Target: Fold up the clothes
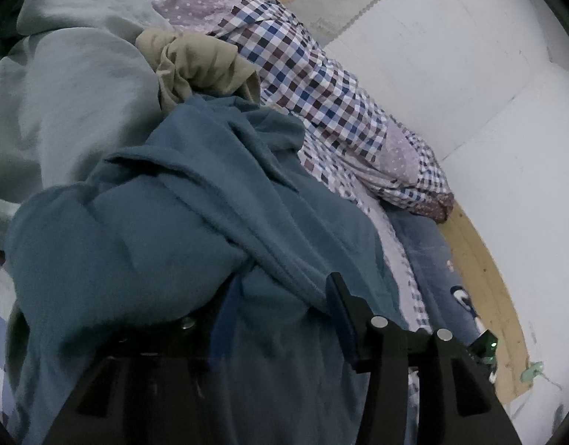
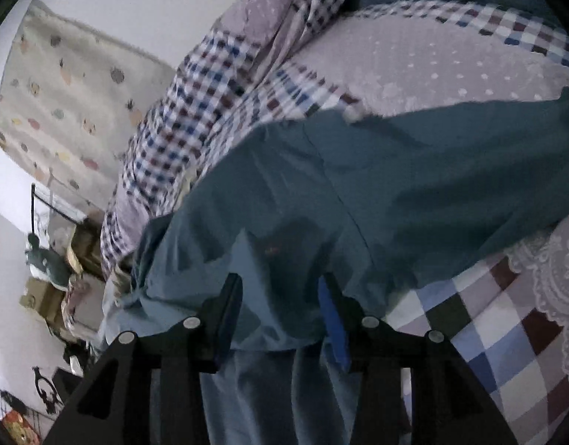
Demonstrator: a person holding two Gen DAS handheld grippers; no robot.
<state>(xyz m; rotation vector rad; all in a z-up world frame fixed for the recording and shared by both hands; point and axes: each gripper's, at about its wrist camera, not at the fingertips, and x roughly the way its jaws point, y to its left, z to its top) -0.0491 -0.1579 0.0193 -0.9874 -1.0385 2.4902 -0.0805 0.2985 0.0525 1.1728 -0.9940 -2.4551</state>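
A teal fleece garment (image 1: pixel 173 204) lies crumpled on the bed in the left wrist view. It drapes over the left finger of my left gripper (image 1: pixel 280 289) and bunches between the jaws, which stand apart. Only the right finger (image 1: pixel 340 304) shows fully. In the right wrist view a smoother teal-blue garment (image 2: pixel 358 185) is spread over the checked quilt (image 2: pixel 507 333). My right gripper (image 2: pixel 280 282) is open, and a fold of that cloth lies loose between its blue-padded fingers (image 2: pixel 332 319).
A pale green garment (image 1: pixel 62 92) and a tan one (image 1: pixel 199 63) lie heaped behind the teal fleece. A rumpled checked quilt (image 1: pixel 314 85) runs along the white wall (image 1: pixel 470 74), beside the bed's wooden edge (image 1: pixel 481 259). Boxes and clutter (image 2: pixel 43 296) stand far left.
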